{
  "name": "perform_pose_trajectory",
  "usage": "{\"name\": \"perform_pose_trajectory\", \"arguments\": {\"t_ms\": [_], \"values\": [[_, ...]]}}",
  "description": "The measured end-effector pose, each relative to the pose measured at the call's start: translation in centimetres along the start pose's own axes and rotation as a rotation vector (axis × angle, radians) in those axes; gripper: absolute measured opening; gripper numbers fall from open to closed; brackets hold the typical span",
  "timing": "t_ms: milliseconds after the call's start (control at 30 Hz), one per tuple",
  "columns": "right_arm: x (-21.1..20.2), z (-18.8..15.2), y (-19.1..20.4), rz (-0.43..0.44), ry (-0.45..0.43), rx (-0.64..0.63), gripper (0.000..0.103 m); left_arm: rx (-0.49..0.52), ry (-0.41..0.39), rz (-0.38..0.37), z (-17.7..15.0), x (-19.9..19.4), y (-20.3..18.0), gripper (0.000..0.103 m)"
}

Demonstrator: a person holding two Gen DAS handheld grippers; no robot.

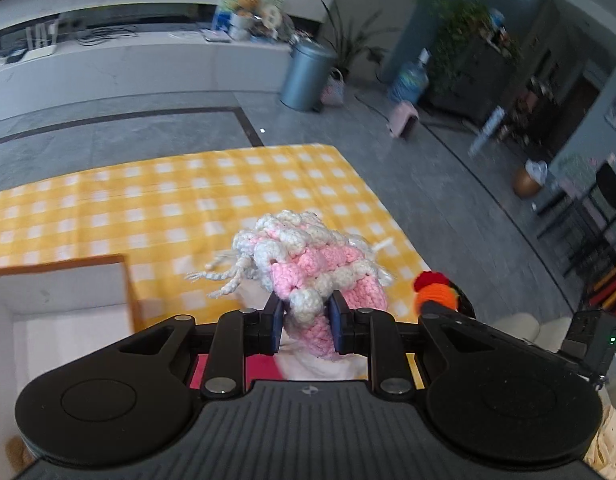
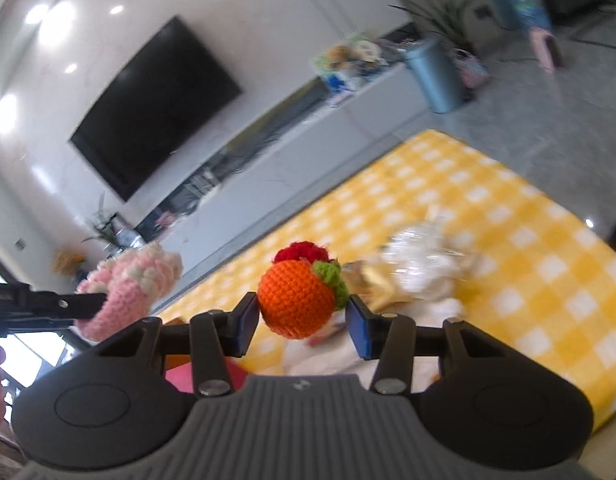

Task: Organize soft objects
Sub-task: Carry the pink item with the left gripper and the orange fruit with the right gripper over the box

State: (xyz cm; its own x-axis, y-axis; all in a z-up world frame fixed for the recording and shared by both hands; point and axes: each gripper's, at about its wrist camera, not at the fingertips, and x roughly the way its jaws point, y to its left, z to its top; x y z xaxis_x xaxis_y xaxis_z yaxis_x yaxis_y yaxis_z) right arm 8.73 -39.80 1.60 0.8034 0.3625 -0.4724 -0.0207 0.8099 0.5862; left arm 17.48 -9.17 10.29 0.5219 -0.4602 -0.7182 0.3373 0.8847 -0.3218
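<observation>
Both crocheted bits look light and squishy: the pink-and-white knitted yarn pouch (image 1: 308,276) is pinched mid-body in the left hand-held gripper (image 1: 307,322), while the orange crocheted ball with red and green tufts (image 2: 298,298) is clamped around its middle by the right hand-held gripper (image 2: 302,326), both held above the yellow-checked tabletop (image 1: 148,200).

daylight is filling the room brightly; ceiling lights are glaring off the glossy wall (image 2: 88,40); fisheye is bending the edges, and motion blur is smearing the background and yellow checked cloth (image 2: 508,240).
</observation>
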Motion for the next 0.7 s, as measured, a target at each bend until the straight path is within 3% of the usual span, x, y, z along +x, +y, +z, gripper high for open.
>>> {"name": "perform_pose_trajectory", "arguments": {"t_ms": [333,467,567,700], "values": [[1.1,-1.0,7.1,0.046,0.03,-0.157,0.047,-0.177,-0.165,0.1,-5.2,-4.3,11.6,0.026],[1.9,-2.2,11.3,0.096,0.047,-0.224,0.047,-0.226,-0.22,0.08,-7.5,-5.2,14.9,0.026],[3.3,-3.7,14.8,0.151,0.077,-0.268,0.047,-0.176,-0.217,0.121,-8.6,-4.7,15.8,0.026],[6.3,-6.4,19.8,0.18,0.139,-0.379,0.047,-0.091,-0.159,0.273,-9.4,-3.8,16.0,0.026]]}}
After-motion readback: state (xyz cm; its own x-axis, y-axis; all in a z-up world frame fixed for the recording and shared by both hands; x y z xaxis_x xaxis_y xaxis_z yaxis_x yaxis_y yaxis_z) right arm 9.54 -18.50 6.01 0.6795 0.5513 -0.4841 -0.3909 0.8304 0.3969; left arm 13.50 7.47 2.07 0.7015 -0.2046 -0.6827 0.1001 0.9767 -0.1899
